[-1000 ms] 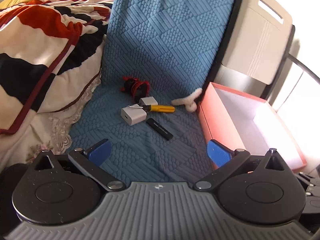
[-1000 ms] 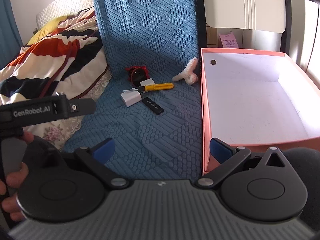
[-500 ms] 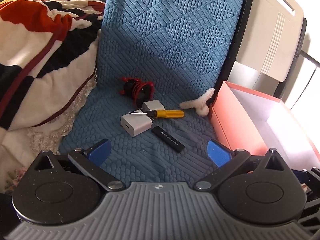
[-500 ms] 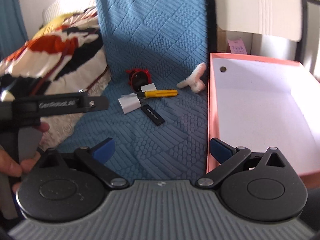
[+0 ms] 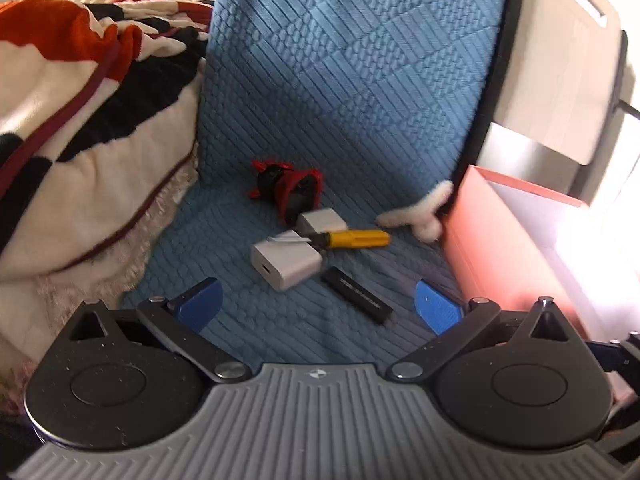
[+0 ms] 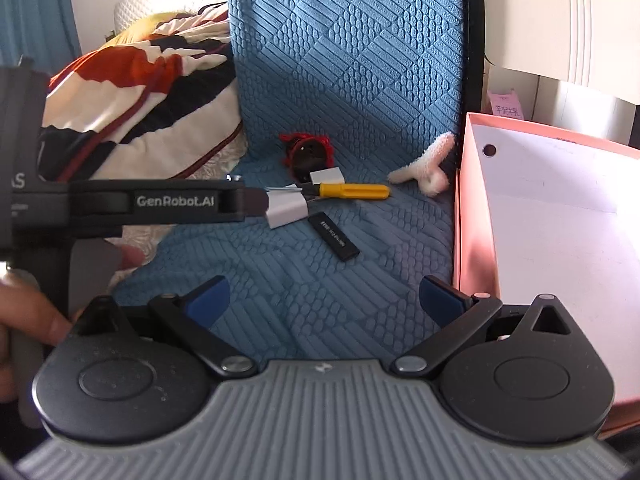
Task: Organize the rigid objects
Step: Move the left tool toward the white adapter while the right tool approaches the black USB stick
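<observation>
Right now both tools stand wide apart and hold nothing: the left tool and the right tool each hover over a blue quilted cover with their blue pads spread.

On that cover lies a small cluster of things. A white charger sits near the middle of the left view, with a smaller white block just beside it at 1 o'clock. A yellow-handled screwdriver lies across between them, its metal tip resting on the charger. A black stick lies at 5 o'clock from the charger, close to it but apart. A red-and-black bundle sits at 12 o'clock, touching the smaller block. A white fuzzy piece lies at 3 o'clock, against the wall of a pink box.

The box is open, its white inside bare in the right view. A striped blanket fills the 9 o'clock side. A hand grips the left tool's handle.
</observation>
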`<action>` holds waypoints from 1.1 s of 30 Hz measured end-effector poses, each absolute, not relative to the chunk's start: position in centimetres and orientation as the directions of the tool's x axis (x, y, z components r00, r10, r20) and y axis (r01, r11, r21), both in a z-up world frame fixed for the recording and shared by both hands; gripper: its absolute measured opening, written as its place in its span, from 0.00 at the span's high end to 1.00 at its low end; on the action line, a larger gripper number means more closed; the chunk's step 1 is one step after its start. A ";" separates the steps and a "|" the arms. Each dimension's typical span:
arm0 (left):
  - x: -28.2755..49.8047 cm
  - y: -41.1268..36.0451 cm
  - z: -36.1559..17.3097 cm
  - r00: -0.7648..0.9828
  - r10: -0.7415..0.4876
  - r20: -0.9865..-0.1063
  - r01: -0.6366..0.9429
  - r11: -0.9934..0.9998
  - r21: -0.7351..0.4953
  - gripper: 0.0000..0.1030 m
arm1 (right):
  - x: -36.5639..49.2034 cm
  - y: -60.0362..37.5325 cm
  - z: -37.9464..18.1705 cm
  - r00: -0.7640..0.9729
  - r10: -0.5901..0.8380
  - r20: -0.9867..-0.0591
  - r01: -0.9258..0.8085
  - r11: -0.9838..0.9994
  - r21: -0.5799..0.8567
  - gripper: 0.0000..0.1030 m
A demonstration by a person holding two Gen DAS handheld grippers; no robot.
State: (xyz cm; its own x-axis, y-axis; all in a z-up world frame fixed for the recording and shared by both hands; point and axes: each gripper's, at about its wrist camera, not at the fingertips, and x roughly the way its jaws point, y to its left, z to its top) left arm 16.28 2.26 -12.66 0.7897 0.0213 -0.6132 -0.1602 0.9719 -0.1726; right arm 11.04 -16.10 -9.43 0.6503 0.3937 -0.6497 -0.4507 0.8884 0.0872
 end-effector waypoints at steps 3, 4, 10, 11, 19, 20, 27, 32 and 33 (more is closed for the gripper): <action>17.5 3.0 -13.0 0.780 0.042 -0.624 -0.182 0.970 -0.162 0.00 | 11.9 -15.5 -9.5 0.655 0.394 -0.644 -0.465 0.883 0.067 0.00; 17.9 3.3 -13.1 0.777 0.042 -0.629 -0.188 0.968 -0.168 0.00 | 12.1 -15.3 -9.6 0.659 0.395 -0.640 -0.472 0.880 0.058 0.00; 20.5 4.8 -13.6 0.776 0.101 -0.623 -0.220 0.968 -0.117 0.00 | 13.2 -14.3 -9.9 0.663 0.410 -0.627 -0.494 0.868 0.046 0.00; 20.9 5.2 -13.7 0.774 0.100 -0.625 -0.226 0.966 -0.125 0.00 | 13.4 -14.1 -9.9 0.665 0.404 -0.628 -0.495 0.868 0.036 0.00; 23.7 7.5 -15.3 0.729 0.110 -0.675 -0.300 0.938 -0.171 0.00 | 15.2 -12.8 -10.6 0.659 0.394 -0.641 -0.510 0.860 0.005 0.00; 24.0 7.6 -15.4 0.721 0.120 -0.683 -0.308 0.938 -0.161 0.00 | 15.5 -12.5 -10.7 0.660 0.395 -0.639 -0.515 0.857 -0.002 0.00; 24.9 8.7 -15.9 0.714 0.110 -0.691 -0.323 0.928 -0.186 0.01 | 17.9 -10.9 -11.6 0.642 0.421 -0.641 -0.547 0.837 0.003 0.05; 25.7 9.3 -16.6 0.703 0.076 -0.708 -0.335 0.913 -0.235 0.01 | 20.1 -9.4 -13.2 0.629 0.400 -0.667 -0.558 0.830 -0.029 0.27; 26.0 9.3 -16.8 0.699 0.063 -0.712 -0.335 0.909 -0.248 0.02 | 20.7 -9.2 -13.6 0.618 0.399 -0.677 -0.556 0.831 -0.017 0.30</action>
State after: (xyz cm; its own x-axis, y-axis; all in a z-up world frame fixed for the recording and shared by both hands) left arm 25.95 9.32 -16.81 0.6992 0.0633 -0.7121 -0.3346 0.9092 -0.2476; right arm 20.68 -9.24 -13.60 0.6177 0.3993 -0.6775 -0.5556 0.8313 -0.0166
